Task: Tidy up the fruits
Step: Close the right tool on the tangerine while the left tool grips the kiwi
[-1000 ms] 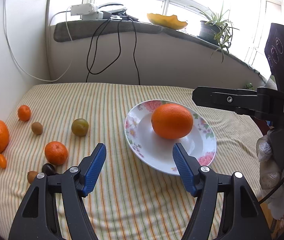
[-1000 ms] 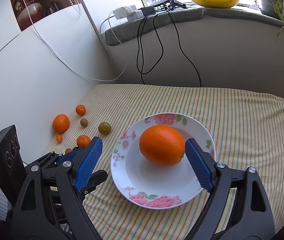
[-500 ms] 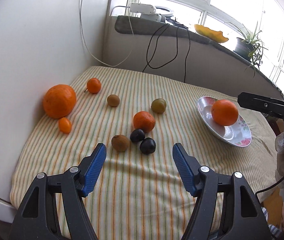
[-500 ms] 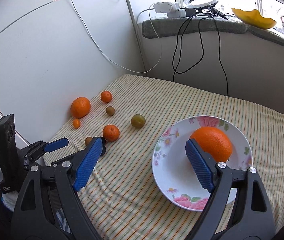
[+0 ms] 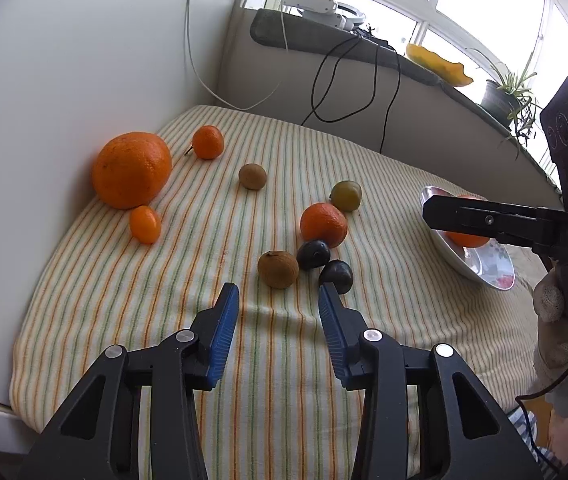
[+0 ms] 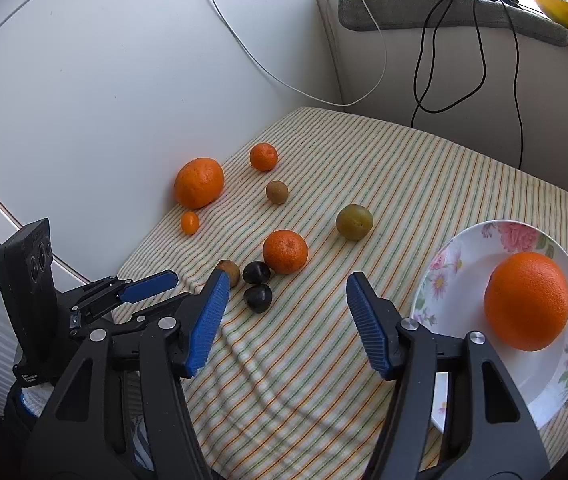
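A flowered white plate (image 6: 468, 248) at the right holds one large orange (image 6: 526, 300); the plate also shows in the left wrist view (image 5: 460, 262). Loose fruit lies on the striped cloth: a big orange (image 5: 131, 170), two mandarins (image 5: 323, 225) (image 5: 208, 142), a kumquat (image 5: 145, 224), a green plum (image 5: 346, 195), two brown kiwis (image 5: 277, 269) (image 5: 252, 176) and two dark plums (image 5: 313, 254) (image 5: 336, 276). My left gripper (image 5: 279, 294) is open and empty just in front of the near kiwi. My right gripper (image 6: 287, 282) is open and empty, left of the plate.
A white wall (image 5: 63, 60) runs along the cloth's left side. A windowsill (image 5: 364, 46) at the back carries a power strip, dangling black cables, a yellow dish and a potted plant. The cloth's near edge (image 5: 123, 412) drops off below my left gripper.
Both grippers have swung left, away from the plate. My left gripper has moved closer to the near kiwi and dark plums, and its jaws have narrowed somewhat. Nothing was picked up.
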Action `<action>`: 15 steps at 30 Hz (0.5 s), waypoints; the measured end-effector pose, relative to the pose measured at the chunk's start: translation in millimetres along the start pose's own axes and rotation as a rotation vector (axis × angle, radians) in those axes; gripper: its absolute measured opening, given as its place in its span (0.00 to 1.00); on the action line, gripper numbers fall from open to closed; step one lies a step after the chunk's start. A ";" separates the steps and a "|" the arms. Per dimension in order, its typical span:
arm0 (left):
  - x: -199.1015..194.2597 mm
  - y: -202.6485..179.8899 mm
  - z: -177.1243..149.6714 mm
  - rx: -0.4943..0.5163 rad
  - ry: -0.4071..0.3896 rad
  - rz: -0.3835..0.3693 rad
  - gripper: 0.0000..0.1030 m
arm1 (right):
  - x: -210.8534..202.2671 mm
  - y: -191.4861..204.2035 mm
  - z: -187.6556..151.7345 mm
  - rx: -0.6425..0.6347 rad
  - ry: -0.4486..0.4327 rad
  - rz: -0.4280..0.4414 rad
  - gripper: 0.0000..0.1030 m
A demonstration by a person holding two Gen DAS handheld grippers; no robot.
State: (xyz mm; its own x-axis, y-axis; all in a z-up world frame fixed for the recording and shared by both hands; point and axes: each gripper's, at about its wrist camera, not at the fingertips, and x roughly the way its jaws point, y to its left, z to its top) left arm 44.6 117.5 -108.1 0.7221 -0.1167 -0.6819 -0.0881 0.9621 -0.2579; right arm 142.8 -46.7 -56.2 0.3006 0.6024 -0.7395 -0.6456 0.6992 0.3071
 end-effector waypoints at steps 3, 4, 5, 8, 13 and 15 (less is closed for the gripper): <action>4.9 1.1 2.2 -0.003 0.009 -0.011 0.38 | 17.0 -5.9 3.6 0.045 0.033 0.025 0.55; 6.4 2.1 3.0 -0.011 0.012 -0.019 0.37 | 22.4 -8.4 4.7 0.062 0.043 0.031 0.55; 8.2 3.5 4.2 -0.019 0.014 -0.028 0.36 | 28.1 -10.2 6.0 0.081 0.053 0.040 0.54; 13.1 6.0 7.0 -0.027 0.016 -0.027 0.35 | 42.1 -15.1 10.0 0.130 0.075 0.060 0.54; 20.9 7.5 8.5 -0.032 0.029 -0.032 0.35 | 59.7 -17.4 16.4 0.158 0.102 0.063 0.54; 23.4 7.1 8.9 -0.028 0.032 -0.030 0.35 | 65.1 -18.9 18.8 0.162 0.110 0.051 0.54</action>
State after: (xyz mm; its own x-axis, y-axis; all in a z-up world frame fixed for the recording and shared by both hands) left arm 67.0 123.8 -119.8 0.7026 -0.1537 -0.6948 -0.0863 0.9508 -0.2976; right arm 187.7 -13.4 -98.9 0.1862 0.5994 -0.7785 -0.5344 0.7267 0.4317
